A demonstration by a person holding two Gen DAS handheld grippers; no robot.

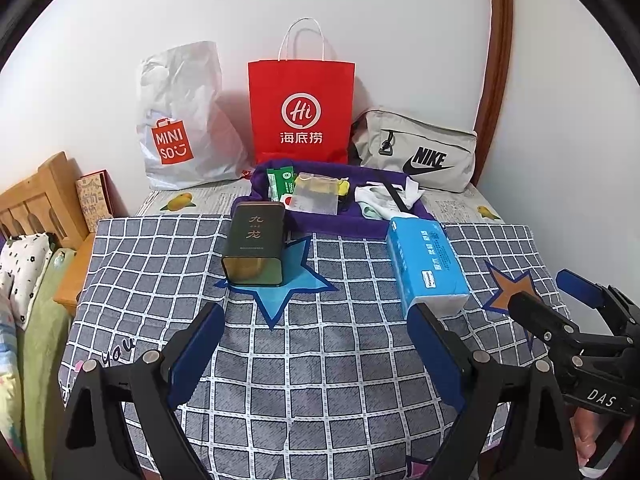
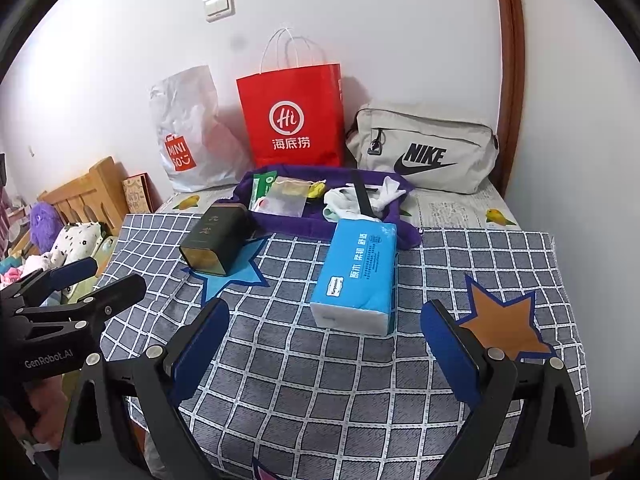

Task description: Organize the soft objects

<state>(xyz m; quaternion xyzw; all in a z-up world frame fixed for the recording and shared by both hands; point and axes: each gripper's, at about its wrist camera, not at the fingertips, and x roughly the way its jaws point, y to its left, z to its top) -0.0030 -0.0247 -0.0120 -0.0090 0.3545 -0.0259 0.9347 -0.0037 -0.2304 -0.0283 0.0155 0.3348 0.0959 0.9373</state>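
A blue tissue pack (image 1: pixel 426 264) (image 2: pixel 356 276) lies on the grey checked cloth (image 1: pixel 320 360) (image 2: pixel 320 380). A dark tea tin (image 1: pixel 254 246) (image 2: pixel 214 242) lies on its side to the left. Behind them a purple cloth (image 1: pixel 332 222) (image 2: pixel 288 222) holds white socks (image 1: pixel 380 198) (image 2: pixel 346 202), a clear pouch (image 1: pixel 316 196) (image 2: pixel 286 198) and a green packet (image 1: pixel 282 180) (image 2: pixel 262 184). My left gripper (image 1: pixel 318 340) (image 2: pixel 102 276) is open and empty, in front of the tin and pack. My right gripper (image 2: pixel 326 340) (image 1: pixel 550 288) is open and empty, just before the tissue pack.
Against the wall stand a red paper bag (image 1: pixel 302 112) (image 2: pixel 292 120), a white MINISO plastic bag (image 1: pixel 184 120) (image 2: pixel 192 132) and a grey Nike bag (image 1: pixel 416 148) (image 2: pixel 424 148). A wooden bed frame (image 1: pixel 36 200) (image 2: pixel 88 196) with bedding is at left.
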